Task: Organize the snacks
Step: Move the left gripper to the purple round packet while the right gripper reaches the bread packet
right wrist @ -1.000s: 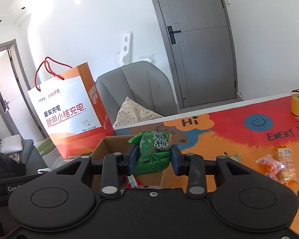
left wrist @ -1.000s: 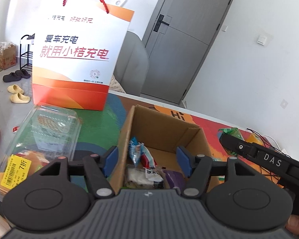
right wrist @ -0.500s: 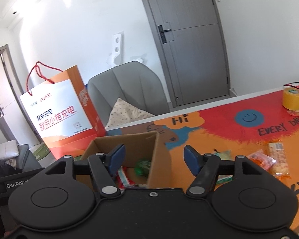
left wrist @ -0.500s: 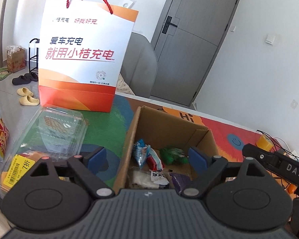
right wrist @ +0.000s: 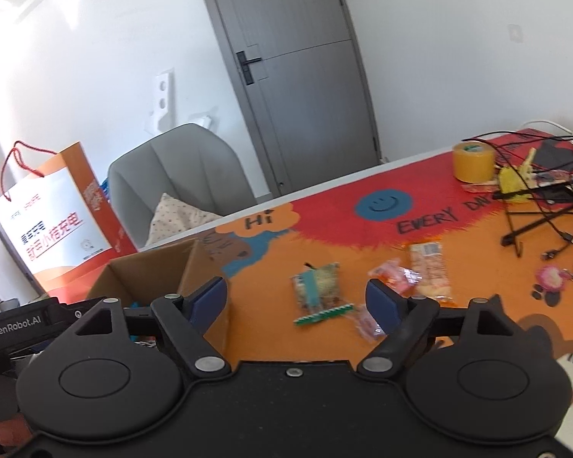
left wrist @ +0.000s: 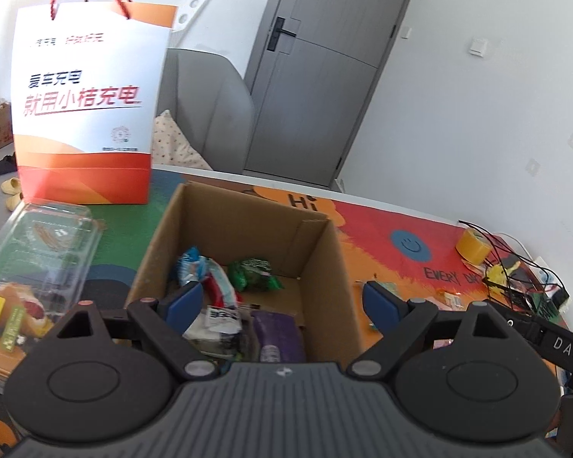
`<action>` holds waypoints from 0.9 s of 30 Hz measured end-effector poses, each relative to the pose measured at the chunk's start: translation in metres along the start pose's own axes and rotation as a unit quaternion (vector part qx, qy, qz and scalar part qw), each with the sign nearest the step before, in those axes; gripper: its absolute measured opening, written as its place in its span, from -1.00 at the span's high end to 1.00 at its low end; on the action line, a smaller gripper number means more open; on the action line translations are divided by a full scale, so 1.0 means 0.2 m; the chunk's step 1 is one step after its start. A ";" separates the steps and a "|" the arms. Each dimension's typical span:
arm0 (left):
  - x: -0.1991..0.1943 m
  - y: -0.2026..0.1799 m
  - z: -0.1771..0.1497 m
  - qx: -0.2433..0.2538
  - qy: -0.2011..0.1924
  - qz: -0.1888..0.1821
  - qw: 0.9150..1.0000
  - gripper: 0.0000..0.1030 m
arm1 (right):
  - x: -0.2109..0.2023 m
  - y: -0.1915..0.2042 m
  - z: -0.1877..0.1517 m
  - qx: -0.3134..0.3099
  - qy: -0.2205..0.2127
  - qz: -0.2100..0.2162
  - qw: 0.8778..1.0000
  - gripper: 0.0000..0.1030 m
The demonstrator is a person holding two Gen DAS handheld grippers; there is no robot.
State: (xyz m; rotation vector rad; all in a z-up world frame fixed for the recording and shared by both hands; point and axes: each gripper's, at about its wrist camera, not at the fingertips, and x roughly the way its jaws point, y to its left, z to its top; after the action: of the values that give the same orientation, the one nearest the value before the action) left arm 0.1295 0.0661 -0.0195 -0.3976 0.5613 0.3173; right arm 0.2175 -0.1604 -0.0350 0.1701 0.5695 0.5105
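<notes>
The colourful table mat (right wrist: 324, 343) fills the lower half of both views. On it, in the lower left of the right wrist view, stands the open cardboard box (right wrist: 152, 267). In the left wrist view the same cardboard box (left wrist: 324, 267) is in the centre, and behind it, at the upper left, stands an orange and white paper bag (left wrist: 84, 114). A clear plastic clamshell container (left wrist: 38, 252) lies at the left edge, just beside the box.

Inside the box lie a green snack packet (left wrist: 254, 273), a blue, white and red packet (left wrist: 202, 274), a white packet (left wrist: 221, 320) and a purple one (left wrist: 277, 334), loosely piled.

The snacks that are not yet sorted lie on the mat, right of the box. The green and beige snack packet (right wrist: 319, 294) is directly ahead of the right gripper (right wrist: 297, 301), between its two fingers in the picture, with its long axis pointing almost away from the camera. A pink wrapped candy (right wrist: 395, 278) and an orange biscuit pack (right wrist: 429, 271) lie a little further to the right.

The right gripper has its jaws spread wide and holds nothing. The left gripper (left wrist: 282, 301) is also spread wide and empty, above the box. I judge the right hand is nearer to the loose snacks, so it should take the green and beige packet next, closing across its short sides.
</notes>
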 end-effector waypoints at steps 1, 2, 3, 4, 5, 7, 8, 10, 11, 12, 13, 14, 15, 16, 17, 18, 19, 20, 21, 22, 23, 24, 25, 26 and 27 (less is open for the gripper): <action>0.01 -0.02 0.00 0.003 0.001 -0.003 1.000 -0.74 | -0.01 -0.02 0.00 0.003 -0.001 -0.004 1.000 -0.57; 0.01 -0.04 -0.01 0.007 0.004 -0.006 1.000 -0.74 | -0.01 -0.04 0.00 0.006 -0.002 -0.009 1.000 -0.59; 0.02 -0.06 -0.01 0.010 0.005 -0.009 1.000 -0.74 | -0.02 -0.06 -0.01 0.008 -0.003 -0.014 1.000 -0.62; 0.02 -0.08 -0.01 0.014 0.005 -0.012 1.000 -0.74 | -0.03 -0.08 -0.01 0.009 -0.005 -0.019 1.000 -0.63; 0.02 -0.10 -0.01 0.018 0.005 -0.015 1.000 -0.74 | -0.03 -0.09 -0.01 0.010 -0.006 -0.025 1.000 -0.63; 0.03 -0.14 -0.02 0.025 0.005 -0.020 0.999 -0.74 | -0.04 -0.13 -0.01 0.011 -0.007 -0.033 0.999 -0.64; 0.03 -0.16 -0.02 0.027 0.006 -0.021 0.999 -0.74 | -0.05 -0.15 -0.02 0.013 -0.008 -0.035 0.999 -0.64; 0.04 -0.19 -0.03 0.031 0.009 -0.024 0.999 -0.74 | -0.05 -0.18 -0.02 0.017 -0.009 -0.039 0.999 -0.64; 0.05 -0.21 -0.03 0.032 0.010 -0.025 0.999 -0.74 | -0.06 -0.19 -0.02 0.018 -0.009 -0.041 0.999 -0.64; 0.05 -0.22 -0.03 0.035 0.011 -0.026 0.999 -0.74 | -0.06 -0.21 -0.02 0.021 -0.009 -0.043 0.999 -0.64; 0.06 -0.24 -0.04 0.037 0.011 -0.028 0.999 -0.74 | -0.06 -0.23 -0.03 0.024 -0.009 -0.044 0.999 -0.64; 0.06 -0.26 -0.04 0.040 0.012 -0.028 0.999 -0.74 | -0.06 -0.25 -0.03 0.027 -0.009 -0.046 0.999 -0.64; 0.07 -0.28 -0.05 0.042 0.012 -0.030 0.999 -0.74 | -0.06 -0.26 -0.03 0.030 -0.009 -0.047 0.998 -0.63; 0.07 -0.30 -0.05 0.044 0.013 -0.032 0.998 -0.74 | -0.06 -0.28 -0.03 0.032 -0.009 -0.049 0.998 -0.63; 0.08 -0.31 -0.06 0.047 0.014 -0.033 0.998 -0.74 | -0.06 -0.30 -0.03 0.035 -0.009 -0.051 0.998 -0.63; 0.08 -0.33 -0.06 0.051 0.015 -0.035 0.998 -0.74 | -0.06 -0.31 -0.03 0.037 -0.009 -0.052 0.998 -0.63; 0.09 -0.35 -0.07 0.055 0.016 -0.035 0.998 -0.74 | -0.06 -0.33 -0.04 0.038 -0.010 -0.054 0.998 -0.62; 0.10 -0.37 -0.07 0.058 0.016 -0.037 0.998 -0.74 | -0.06 -0.35 -0.04 0.040 -0.011 -0.057 0.998 -0.62; 0.10 -0.38 -0.08 0.060 0.017 -0.038 0.997 -0.74 | -0.05 -0.36 -0.04 0.042 -0.012 -0.060 0.997 -0.60; 0.11 -0.40 -0.08 0.061 0.018 -0.038 0.997 -0.74 | -0.05 -0.38 -0.04 0.046 -0.011 -0.061 0.997 -0.56; 0.12 -0.41 -0.09 0.062 0.018 -0.038 0.997 -0.74 | -0.05 -0.41 -0.04 0.050 -0.010 -0.060 0.997 -0.49; 0.12 -0.43 -0.09 0.065 0.018 -0.038 0.997 -0.74 | -0.04 -0.43 -0.05 0.055 -0.009 -0.058 0.997 -0.43; 0.13 -0.45 -0.10 0.068 0.018 -0.038 0.997 -0.74 | -0.04 -0.45 -0.05 0.060 -0.007 -0.057 0.997 -0.41; 0.14 -0.46 -0.10 0.072 0.019 -0.038 0.997 -0.74 | -0.03 -0.47 -0.05 0.065 -0.006 -0.057 0.996 -0.37; 0.15 -0.48 -0.11 0.074 0.021 -0.038 0.996 -0.74 | -0.03 -0.49 -0.05 0.068 -0.004 -0.056 0.996 -0.36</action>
State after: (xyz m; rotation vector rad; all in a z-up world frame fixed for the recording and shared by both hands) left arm 0.1823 -0.0228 -0.0265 -0.2812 0.6044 0.1930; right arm 0.2481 -0.2474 -0.0699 0.2687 0.6031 0.3618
